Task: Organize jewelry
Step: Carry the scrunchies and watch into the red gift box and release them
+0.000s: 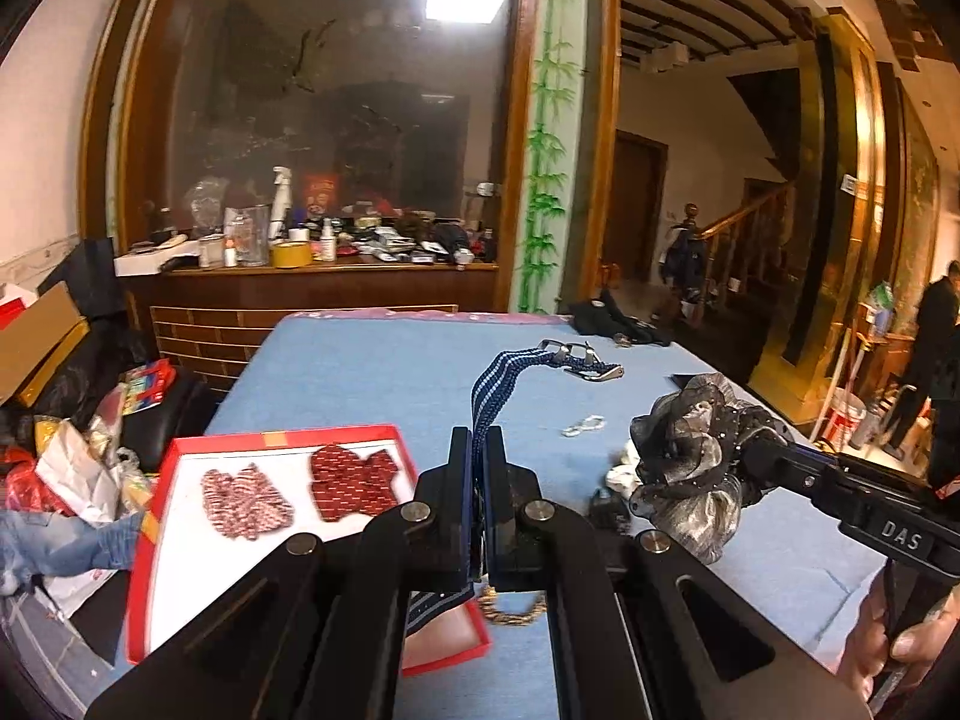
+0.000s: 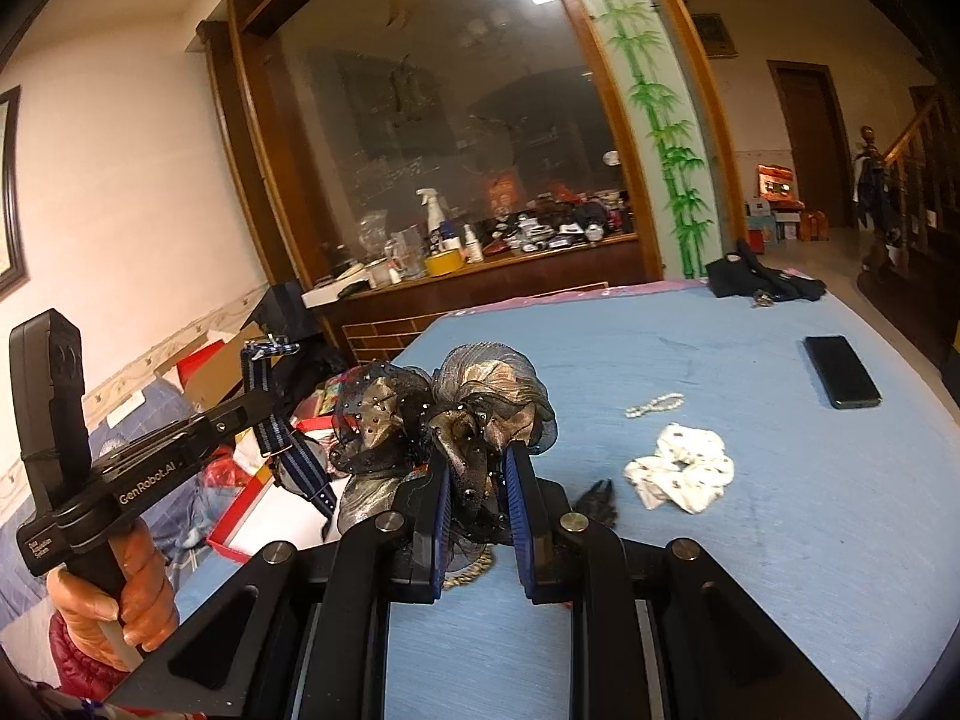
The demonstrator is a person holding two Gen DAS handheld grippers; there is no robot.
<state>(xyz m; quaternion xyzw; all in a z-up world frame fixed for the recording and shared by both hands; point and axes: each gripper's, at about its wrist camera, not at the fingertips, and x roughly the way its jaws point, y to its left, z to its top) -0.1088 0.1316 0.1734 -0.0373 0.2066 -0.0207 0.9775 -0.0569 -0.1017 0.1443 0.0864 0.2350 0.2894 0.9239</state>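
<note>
My left gripper [image 1: 478,441] is shut on a navy striped strap [image 1: 495,387] with metal buckles, which arcs up and off to the right; it also shows at the left of the right wrist view [image 2: 264,390]. My right gripper [image 2: 477,459] is shut on a dark organza hair bow [image 2: 444,408], lifted above the blue tablecloth [image 2: 750,570]; the bow [image 1: 690,456] hangs to the right of the strap. A red box [image 1: 180,546] with a white lining holds two red patterned pieces [image 1: 354,480]. A gold chain [image 1: 513,609] lies under the fingers.
A pearl bracelet [image 2: 654,405], a white scrunchie [image 2: 681,474], a small dark clip [image 2: 597,501] and a black phone [image 2: 840,378] lie on the cloth. Dark fabric [image 2: 762,279] sits at the far edge. A cluttered counter [image 1: 312,258] stands behind, and bags are piled left.
</note>
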